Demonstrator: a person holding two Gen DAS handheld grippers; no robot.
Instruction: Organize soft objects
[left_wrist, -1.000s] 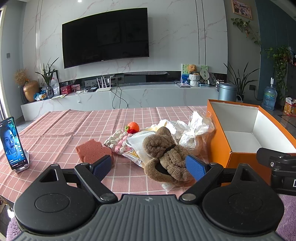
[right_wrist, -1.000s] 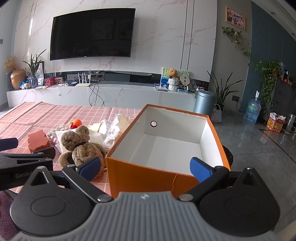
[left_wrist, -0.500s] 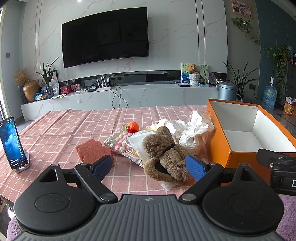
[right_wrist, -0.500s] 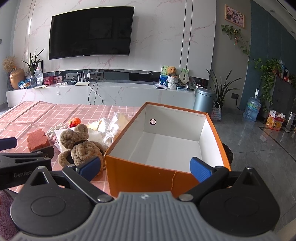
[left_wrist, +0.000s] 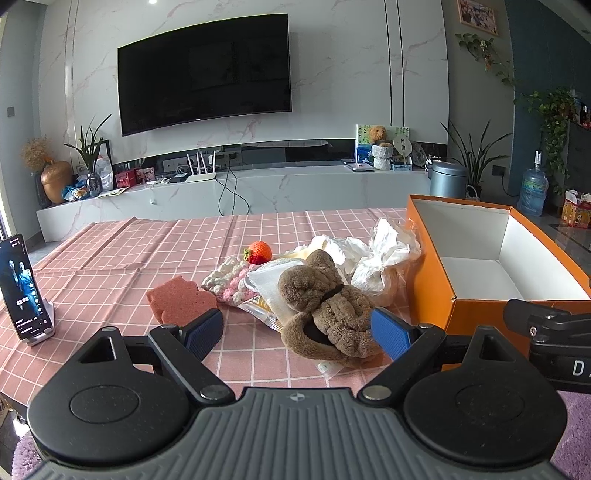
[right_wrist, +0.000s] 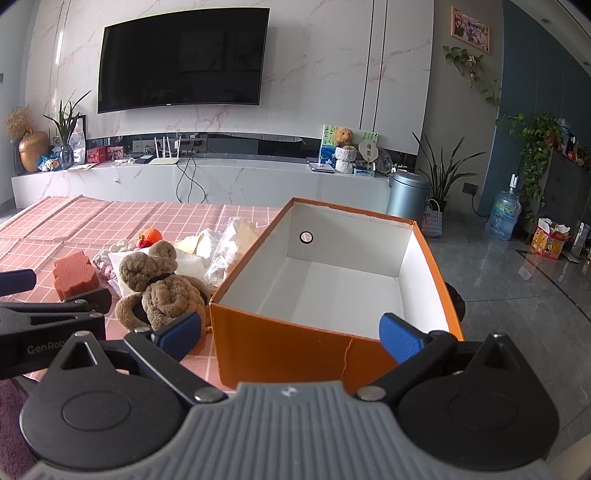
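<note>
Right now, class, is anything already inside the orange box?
No: the orange box shows only its bare white floor and walls.

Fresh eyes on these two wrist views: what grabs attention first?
The open orange box at the table's right edge, white inside and holding nothing. Just left of it lies a heap of soft things, with the brown plush toy at the front and a pink sponge off to its left. The left gripper and right gripper are open, holding nothing.

The left gripper gapes wide at lower centre, holding nothing. Just beyond lies a brown plush toy, with an orange box at right.
</note>
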